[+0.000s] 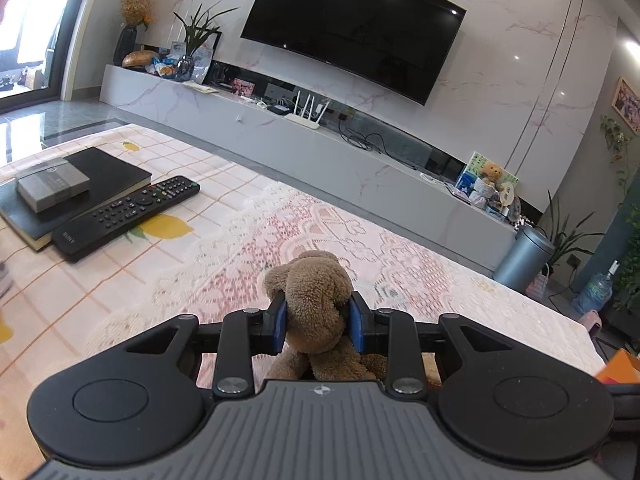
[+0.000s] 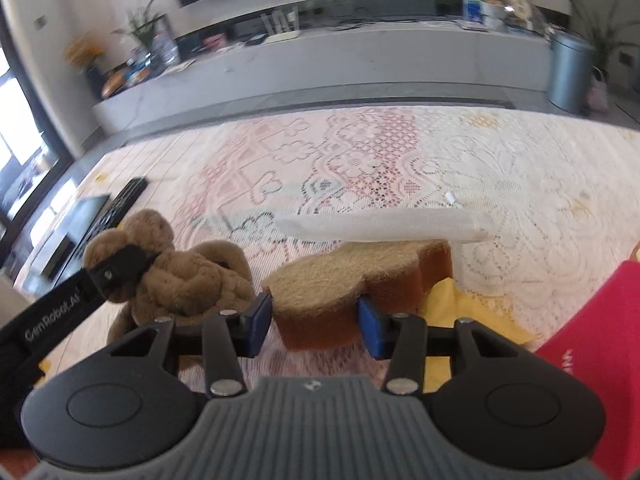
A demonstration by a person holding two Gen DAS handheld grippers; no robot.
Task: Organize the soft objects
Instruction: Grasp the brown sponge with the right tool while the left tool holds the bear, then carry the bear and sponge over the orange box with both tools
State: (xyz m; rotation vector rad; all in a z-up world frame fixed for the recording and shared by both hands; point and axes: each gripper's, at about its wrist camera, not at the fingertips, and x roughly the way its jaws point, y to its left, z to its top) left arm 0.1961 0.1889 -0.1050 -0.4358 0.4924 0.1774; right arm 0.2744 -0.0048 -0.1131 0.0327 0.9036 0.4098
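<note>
Gripping the brown plush toy point(image 1: 316, 300) in your left gripper point(image 1: 318, 322), you have both blue pads pressed into its body, and it hangs clear above the lace tablecloth point(image 1: 256, 240). Your right gripper point(image 2: 316, 320) is clamped on the brown sponge point(image 2: 360, 280), its pads point(image 2: 262, 318) against the sponge's 2 sides; the sponge sits just right of the plush toy. Beyond the sponge lies a white foam strip point(image 2: 384, 226); whether it touches the sponge you cannot tell from these views. A yellow cloth point(image 2: 472, 312) lies below and right of the sponge, with a red box point(image 2: 592, 340) further right.

Risks, as judged: the plush toy's loose limbs dangle below the pads and could snag the tablecloth. The sponge is held near 1 end only, so it could pivot or slip out. With both loads this close, they could collide.
</note>
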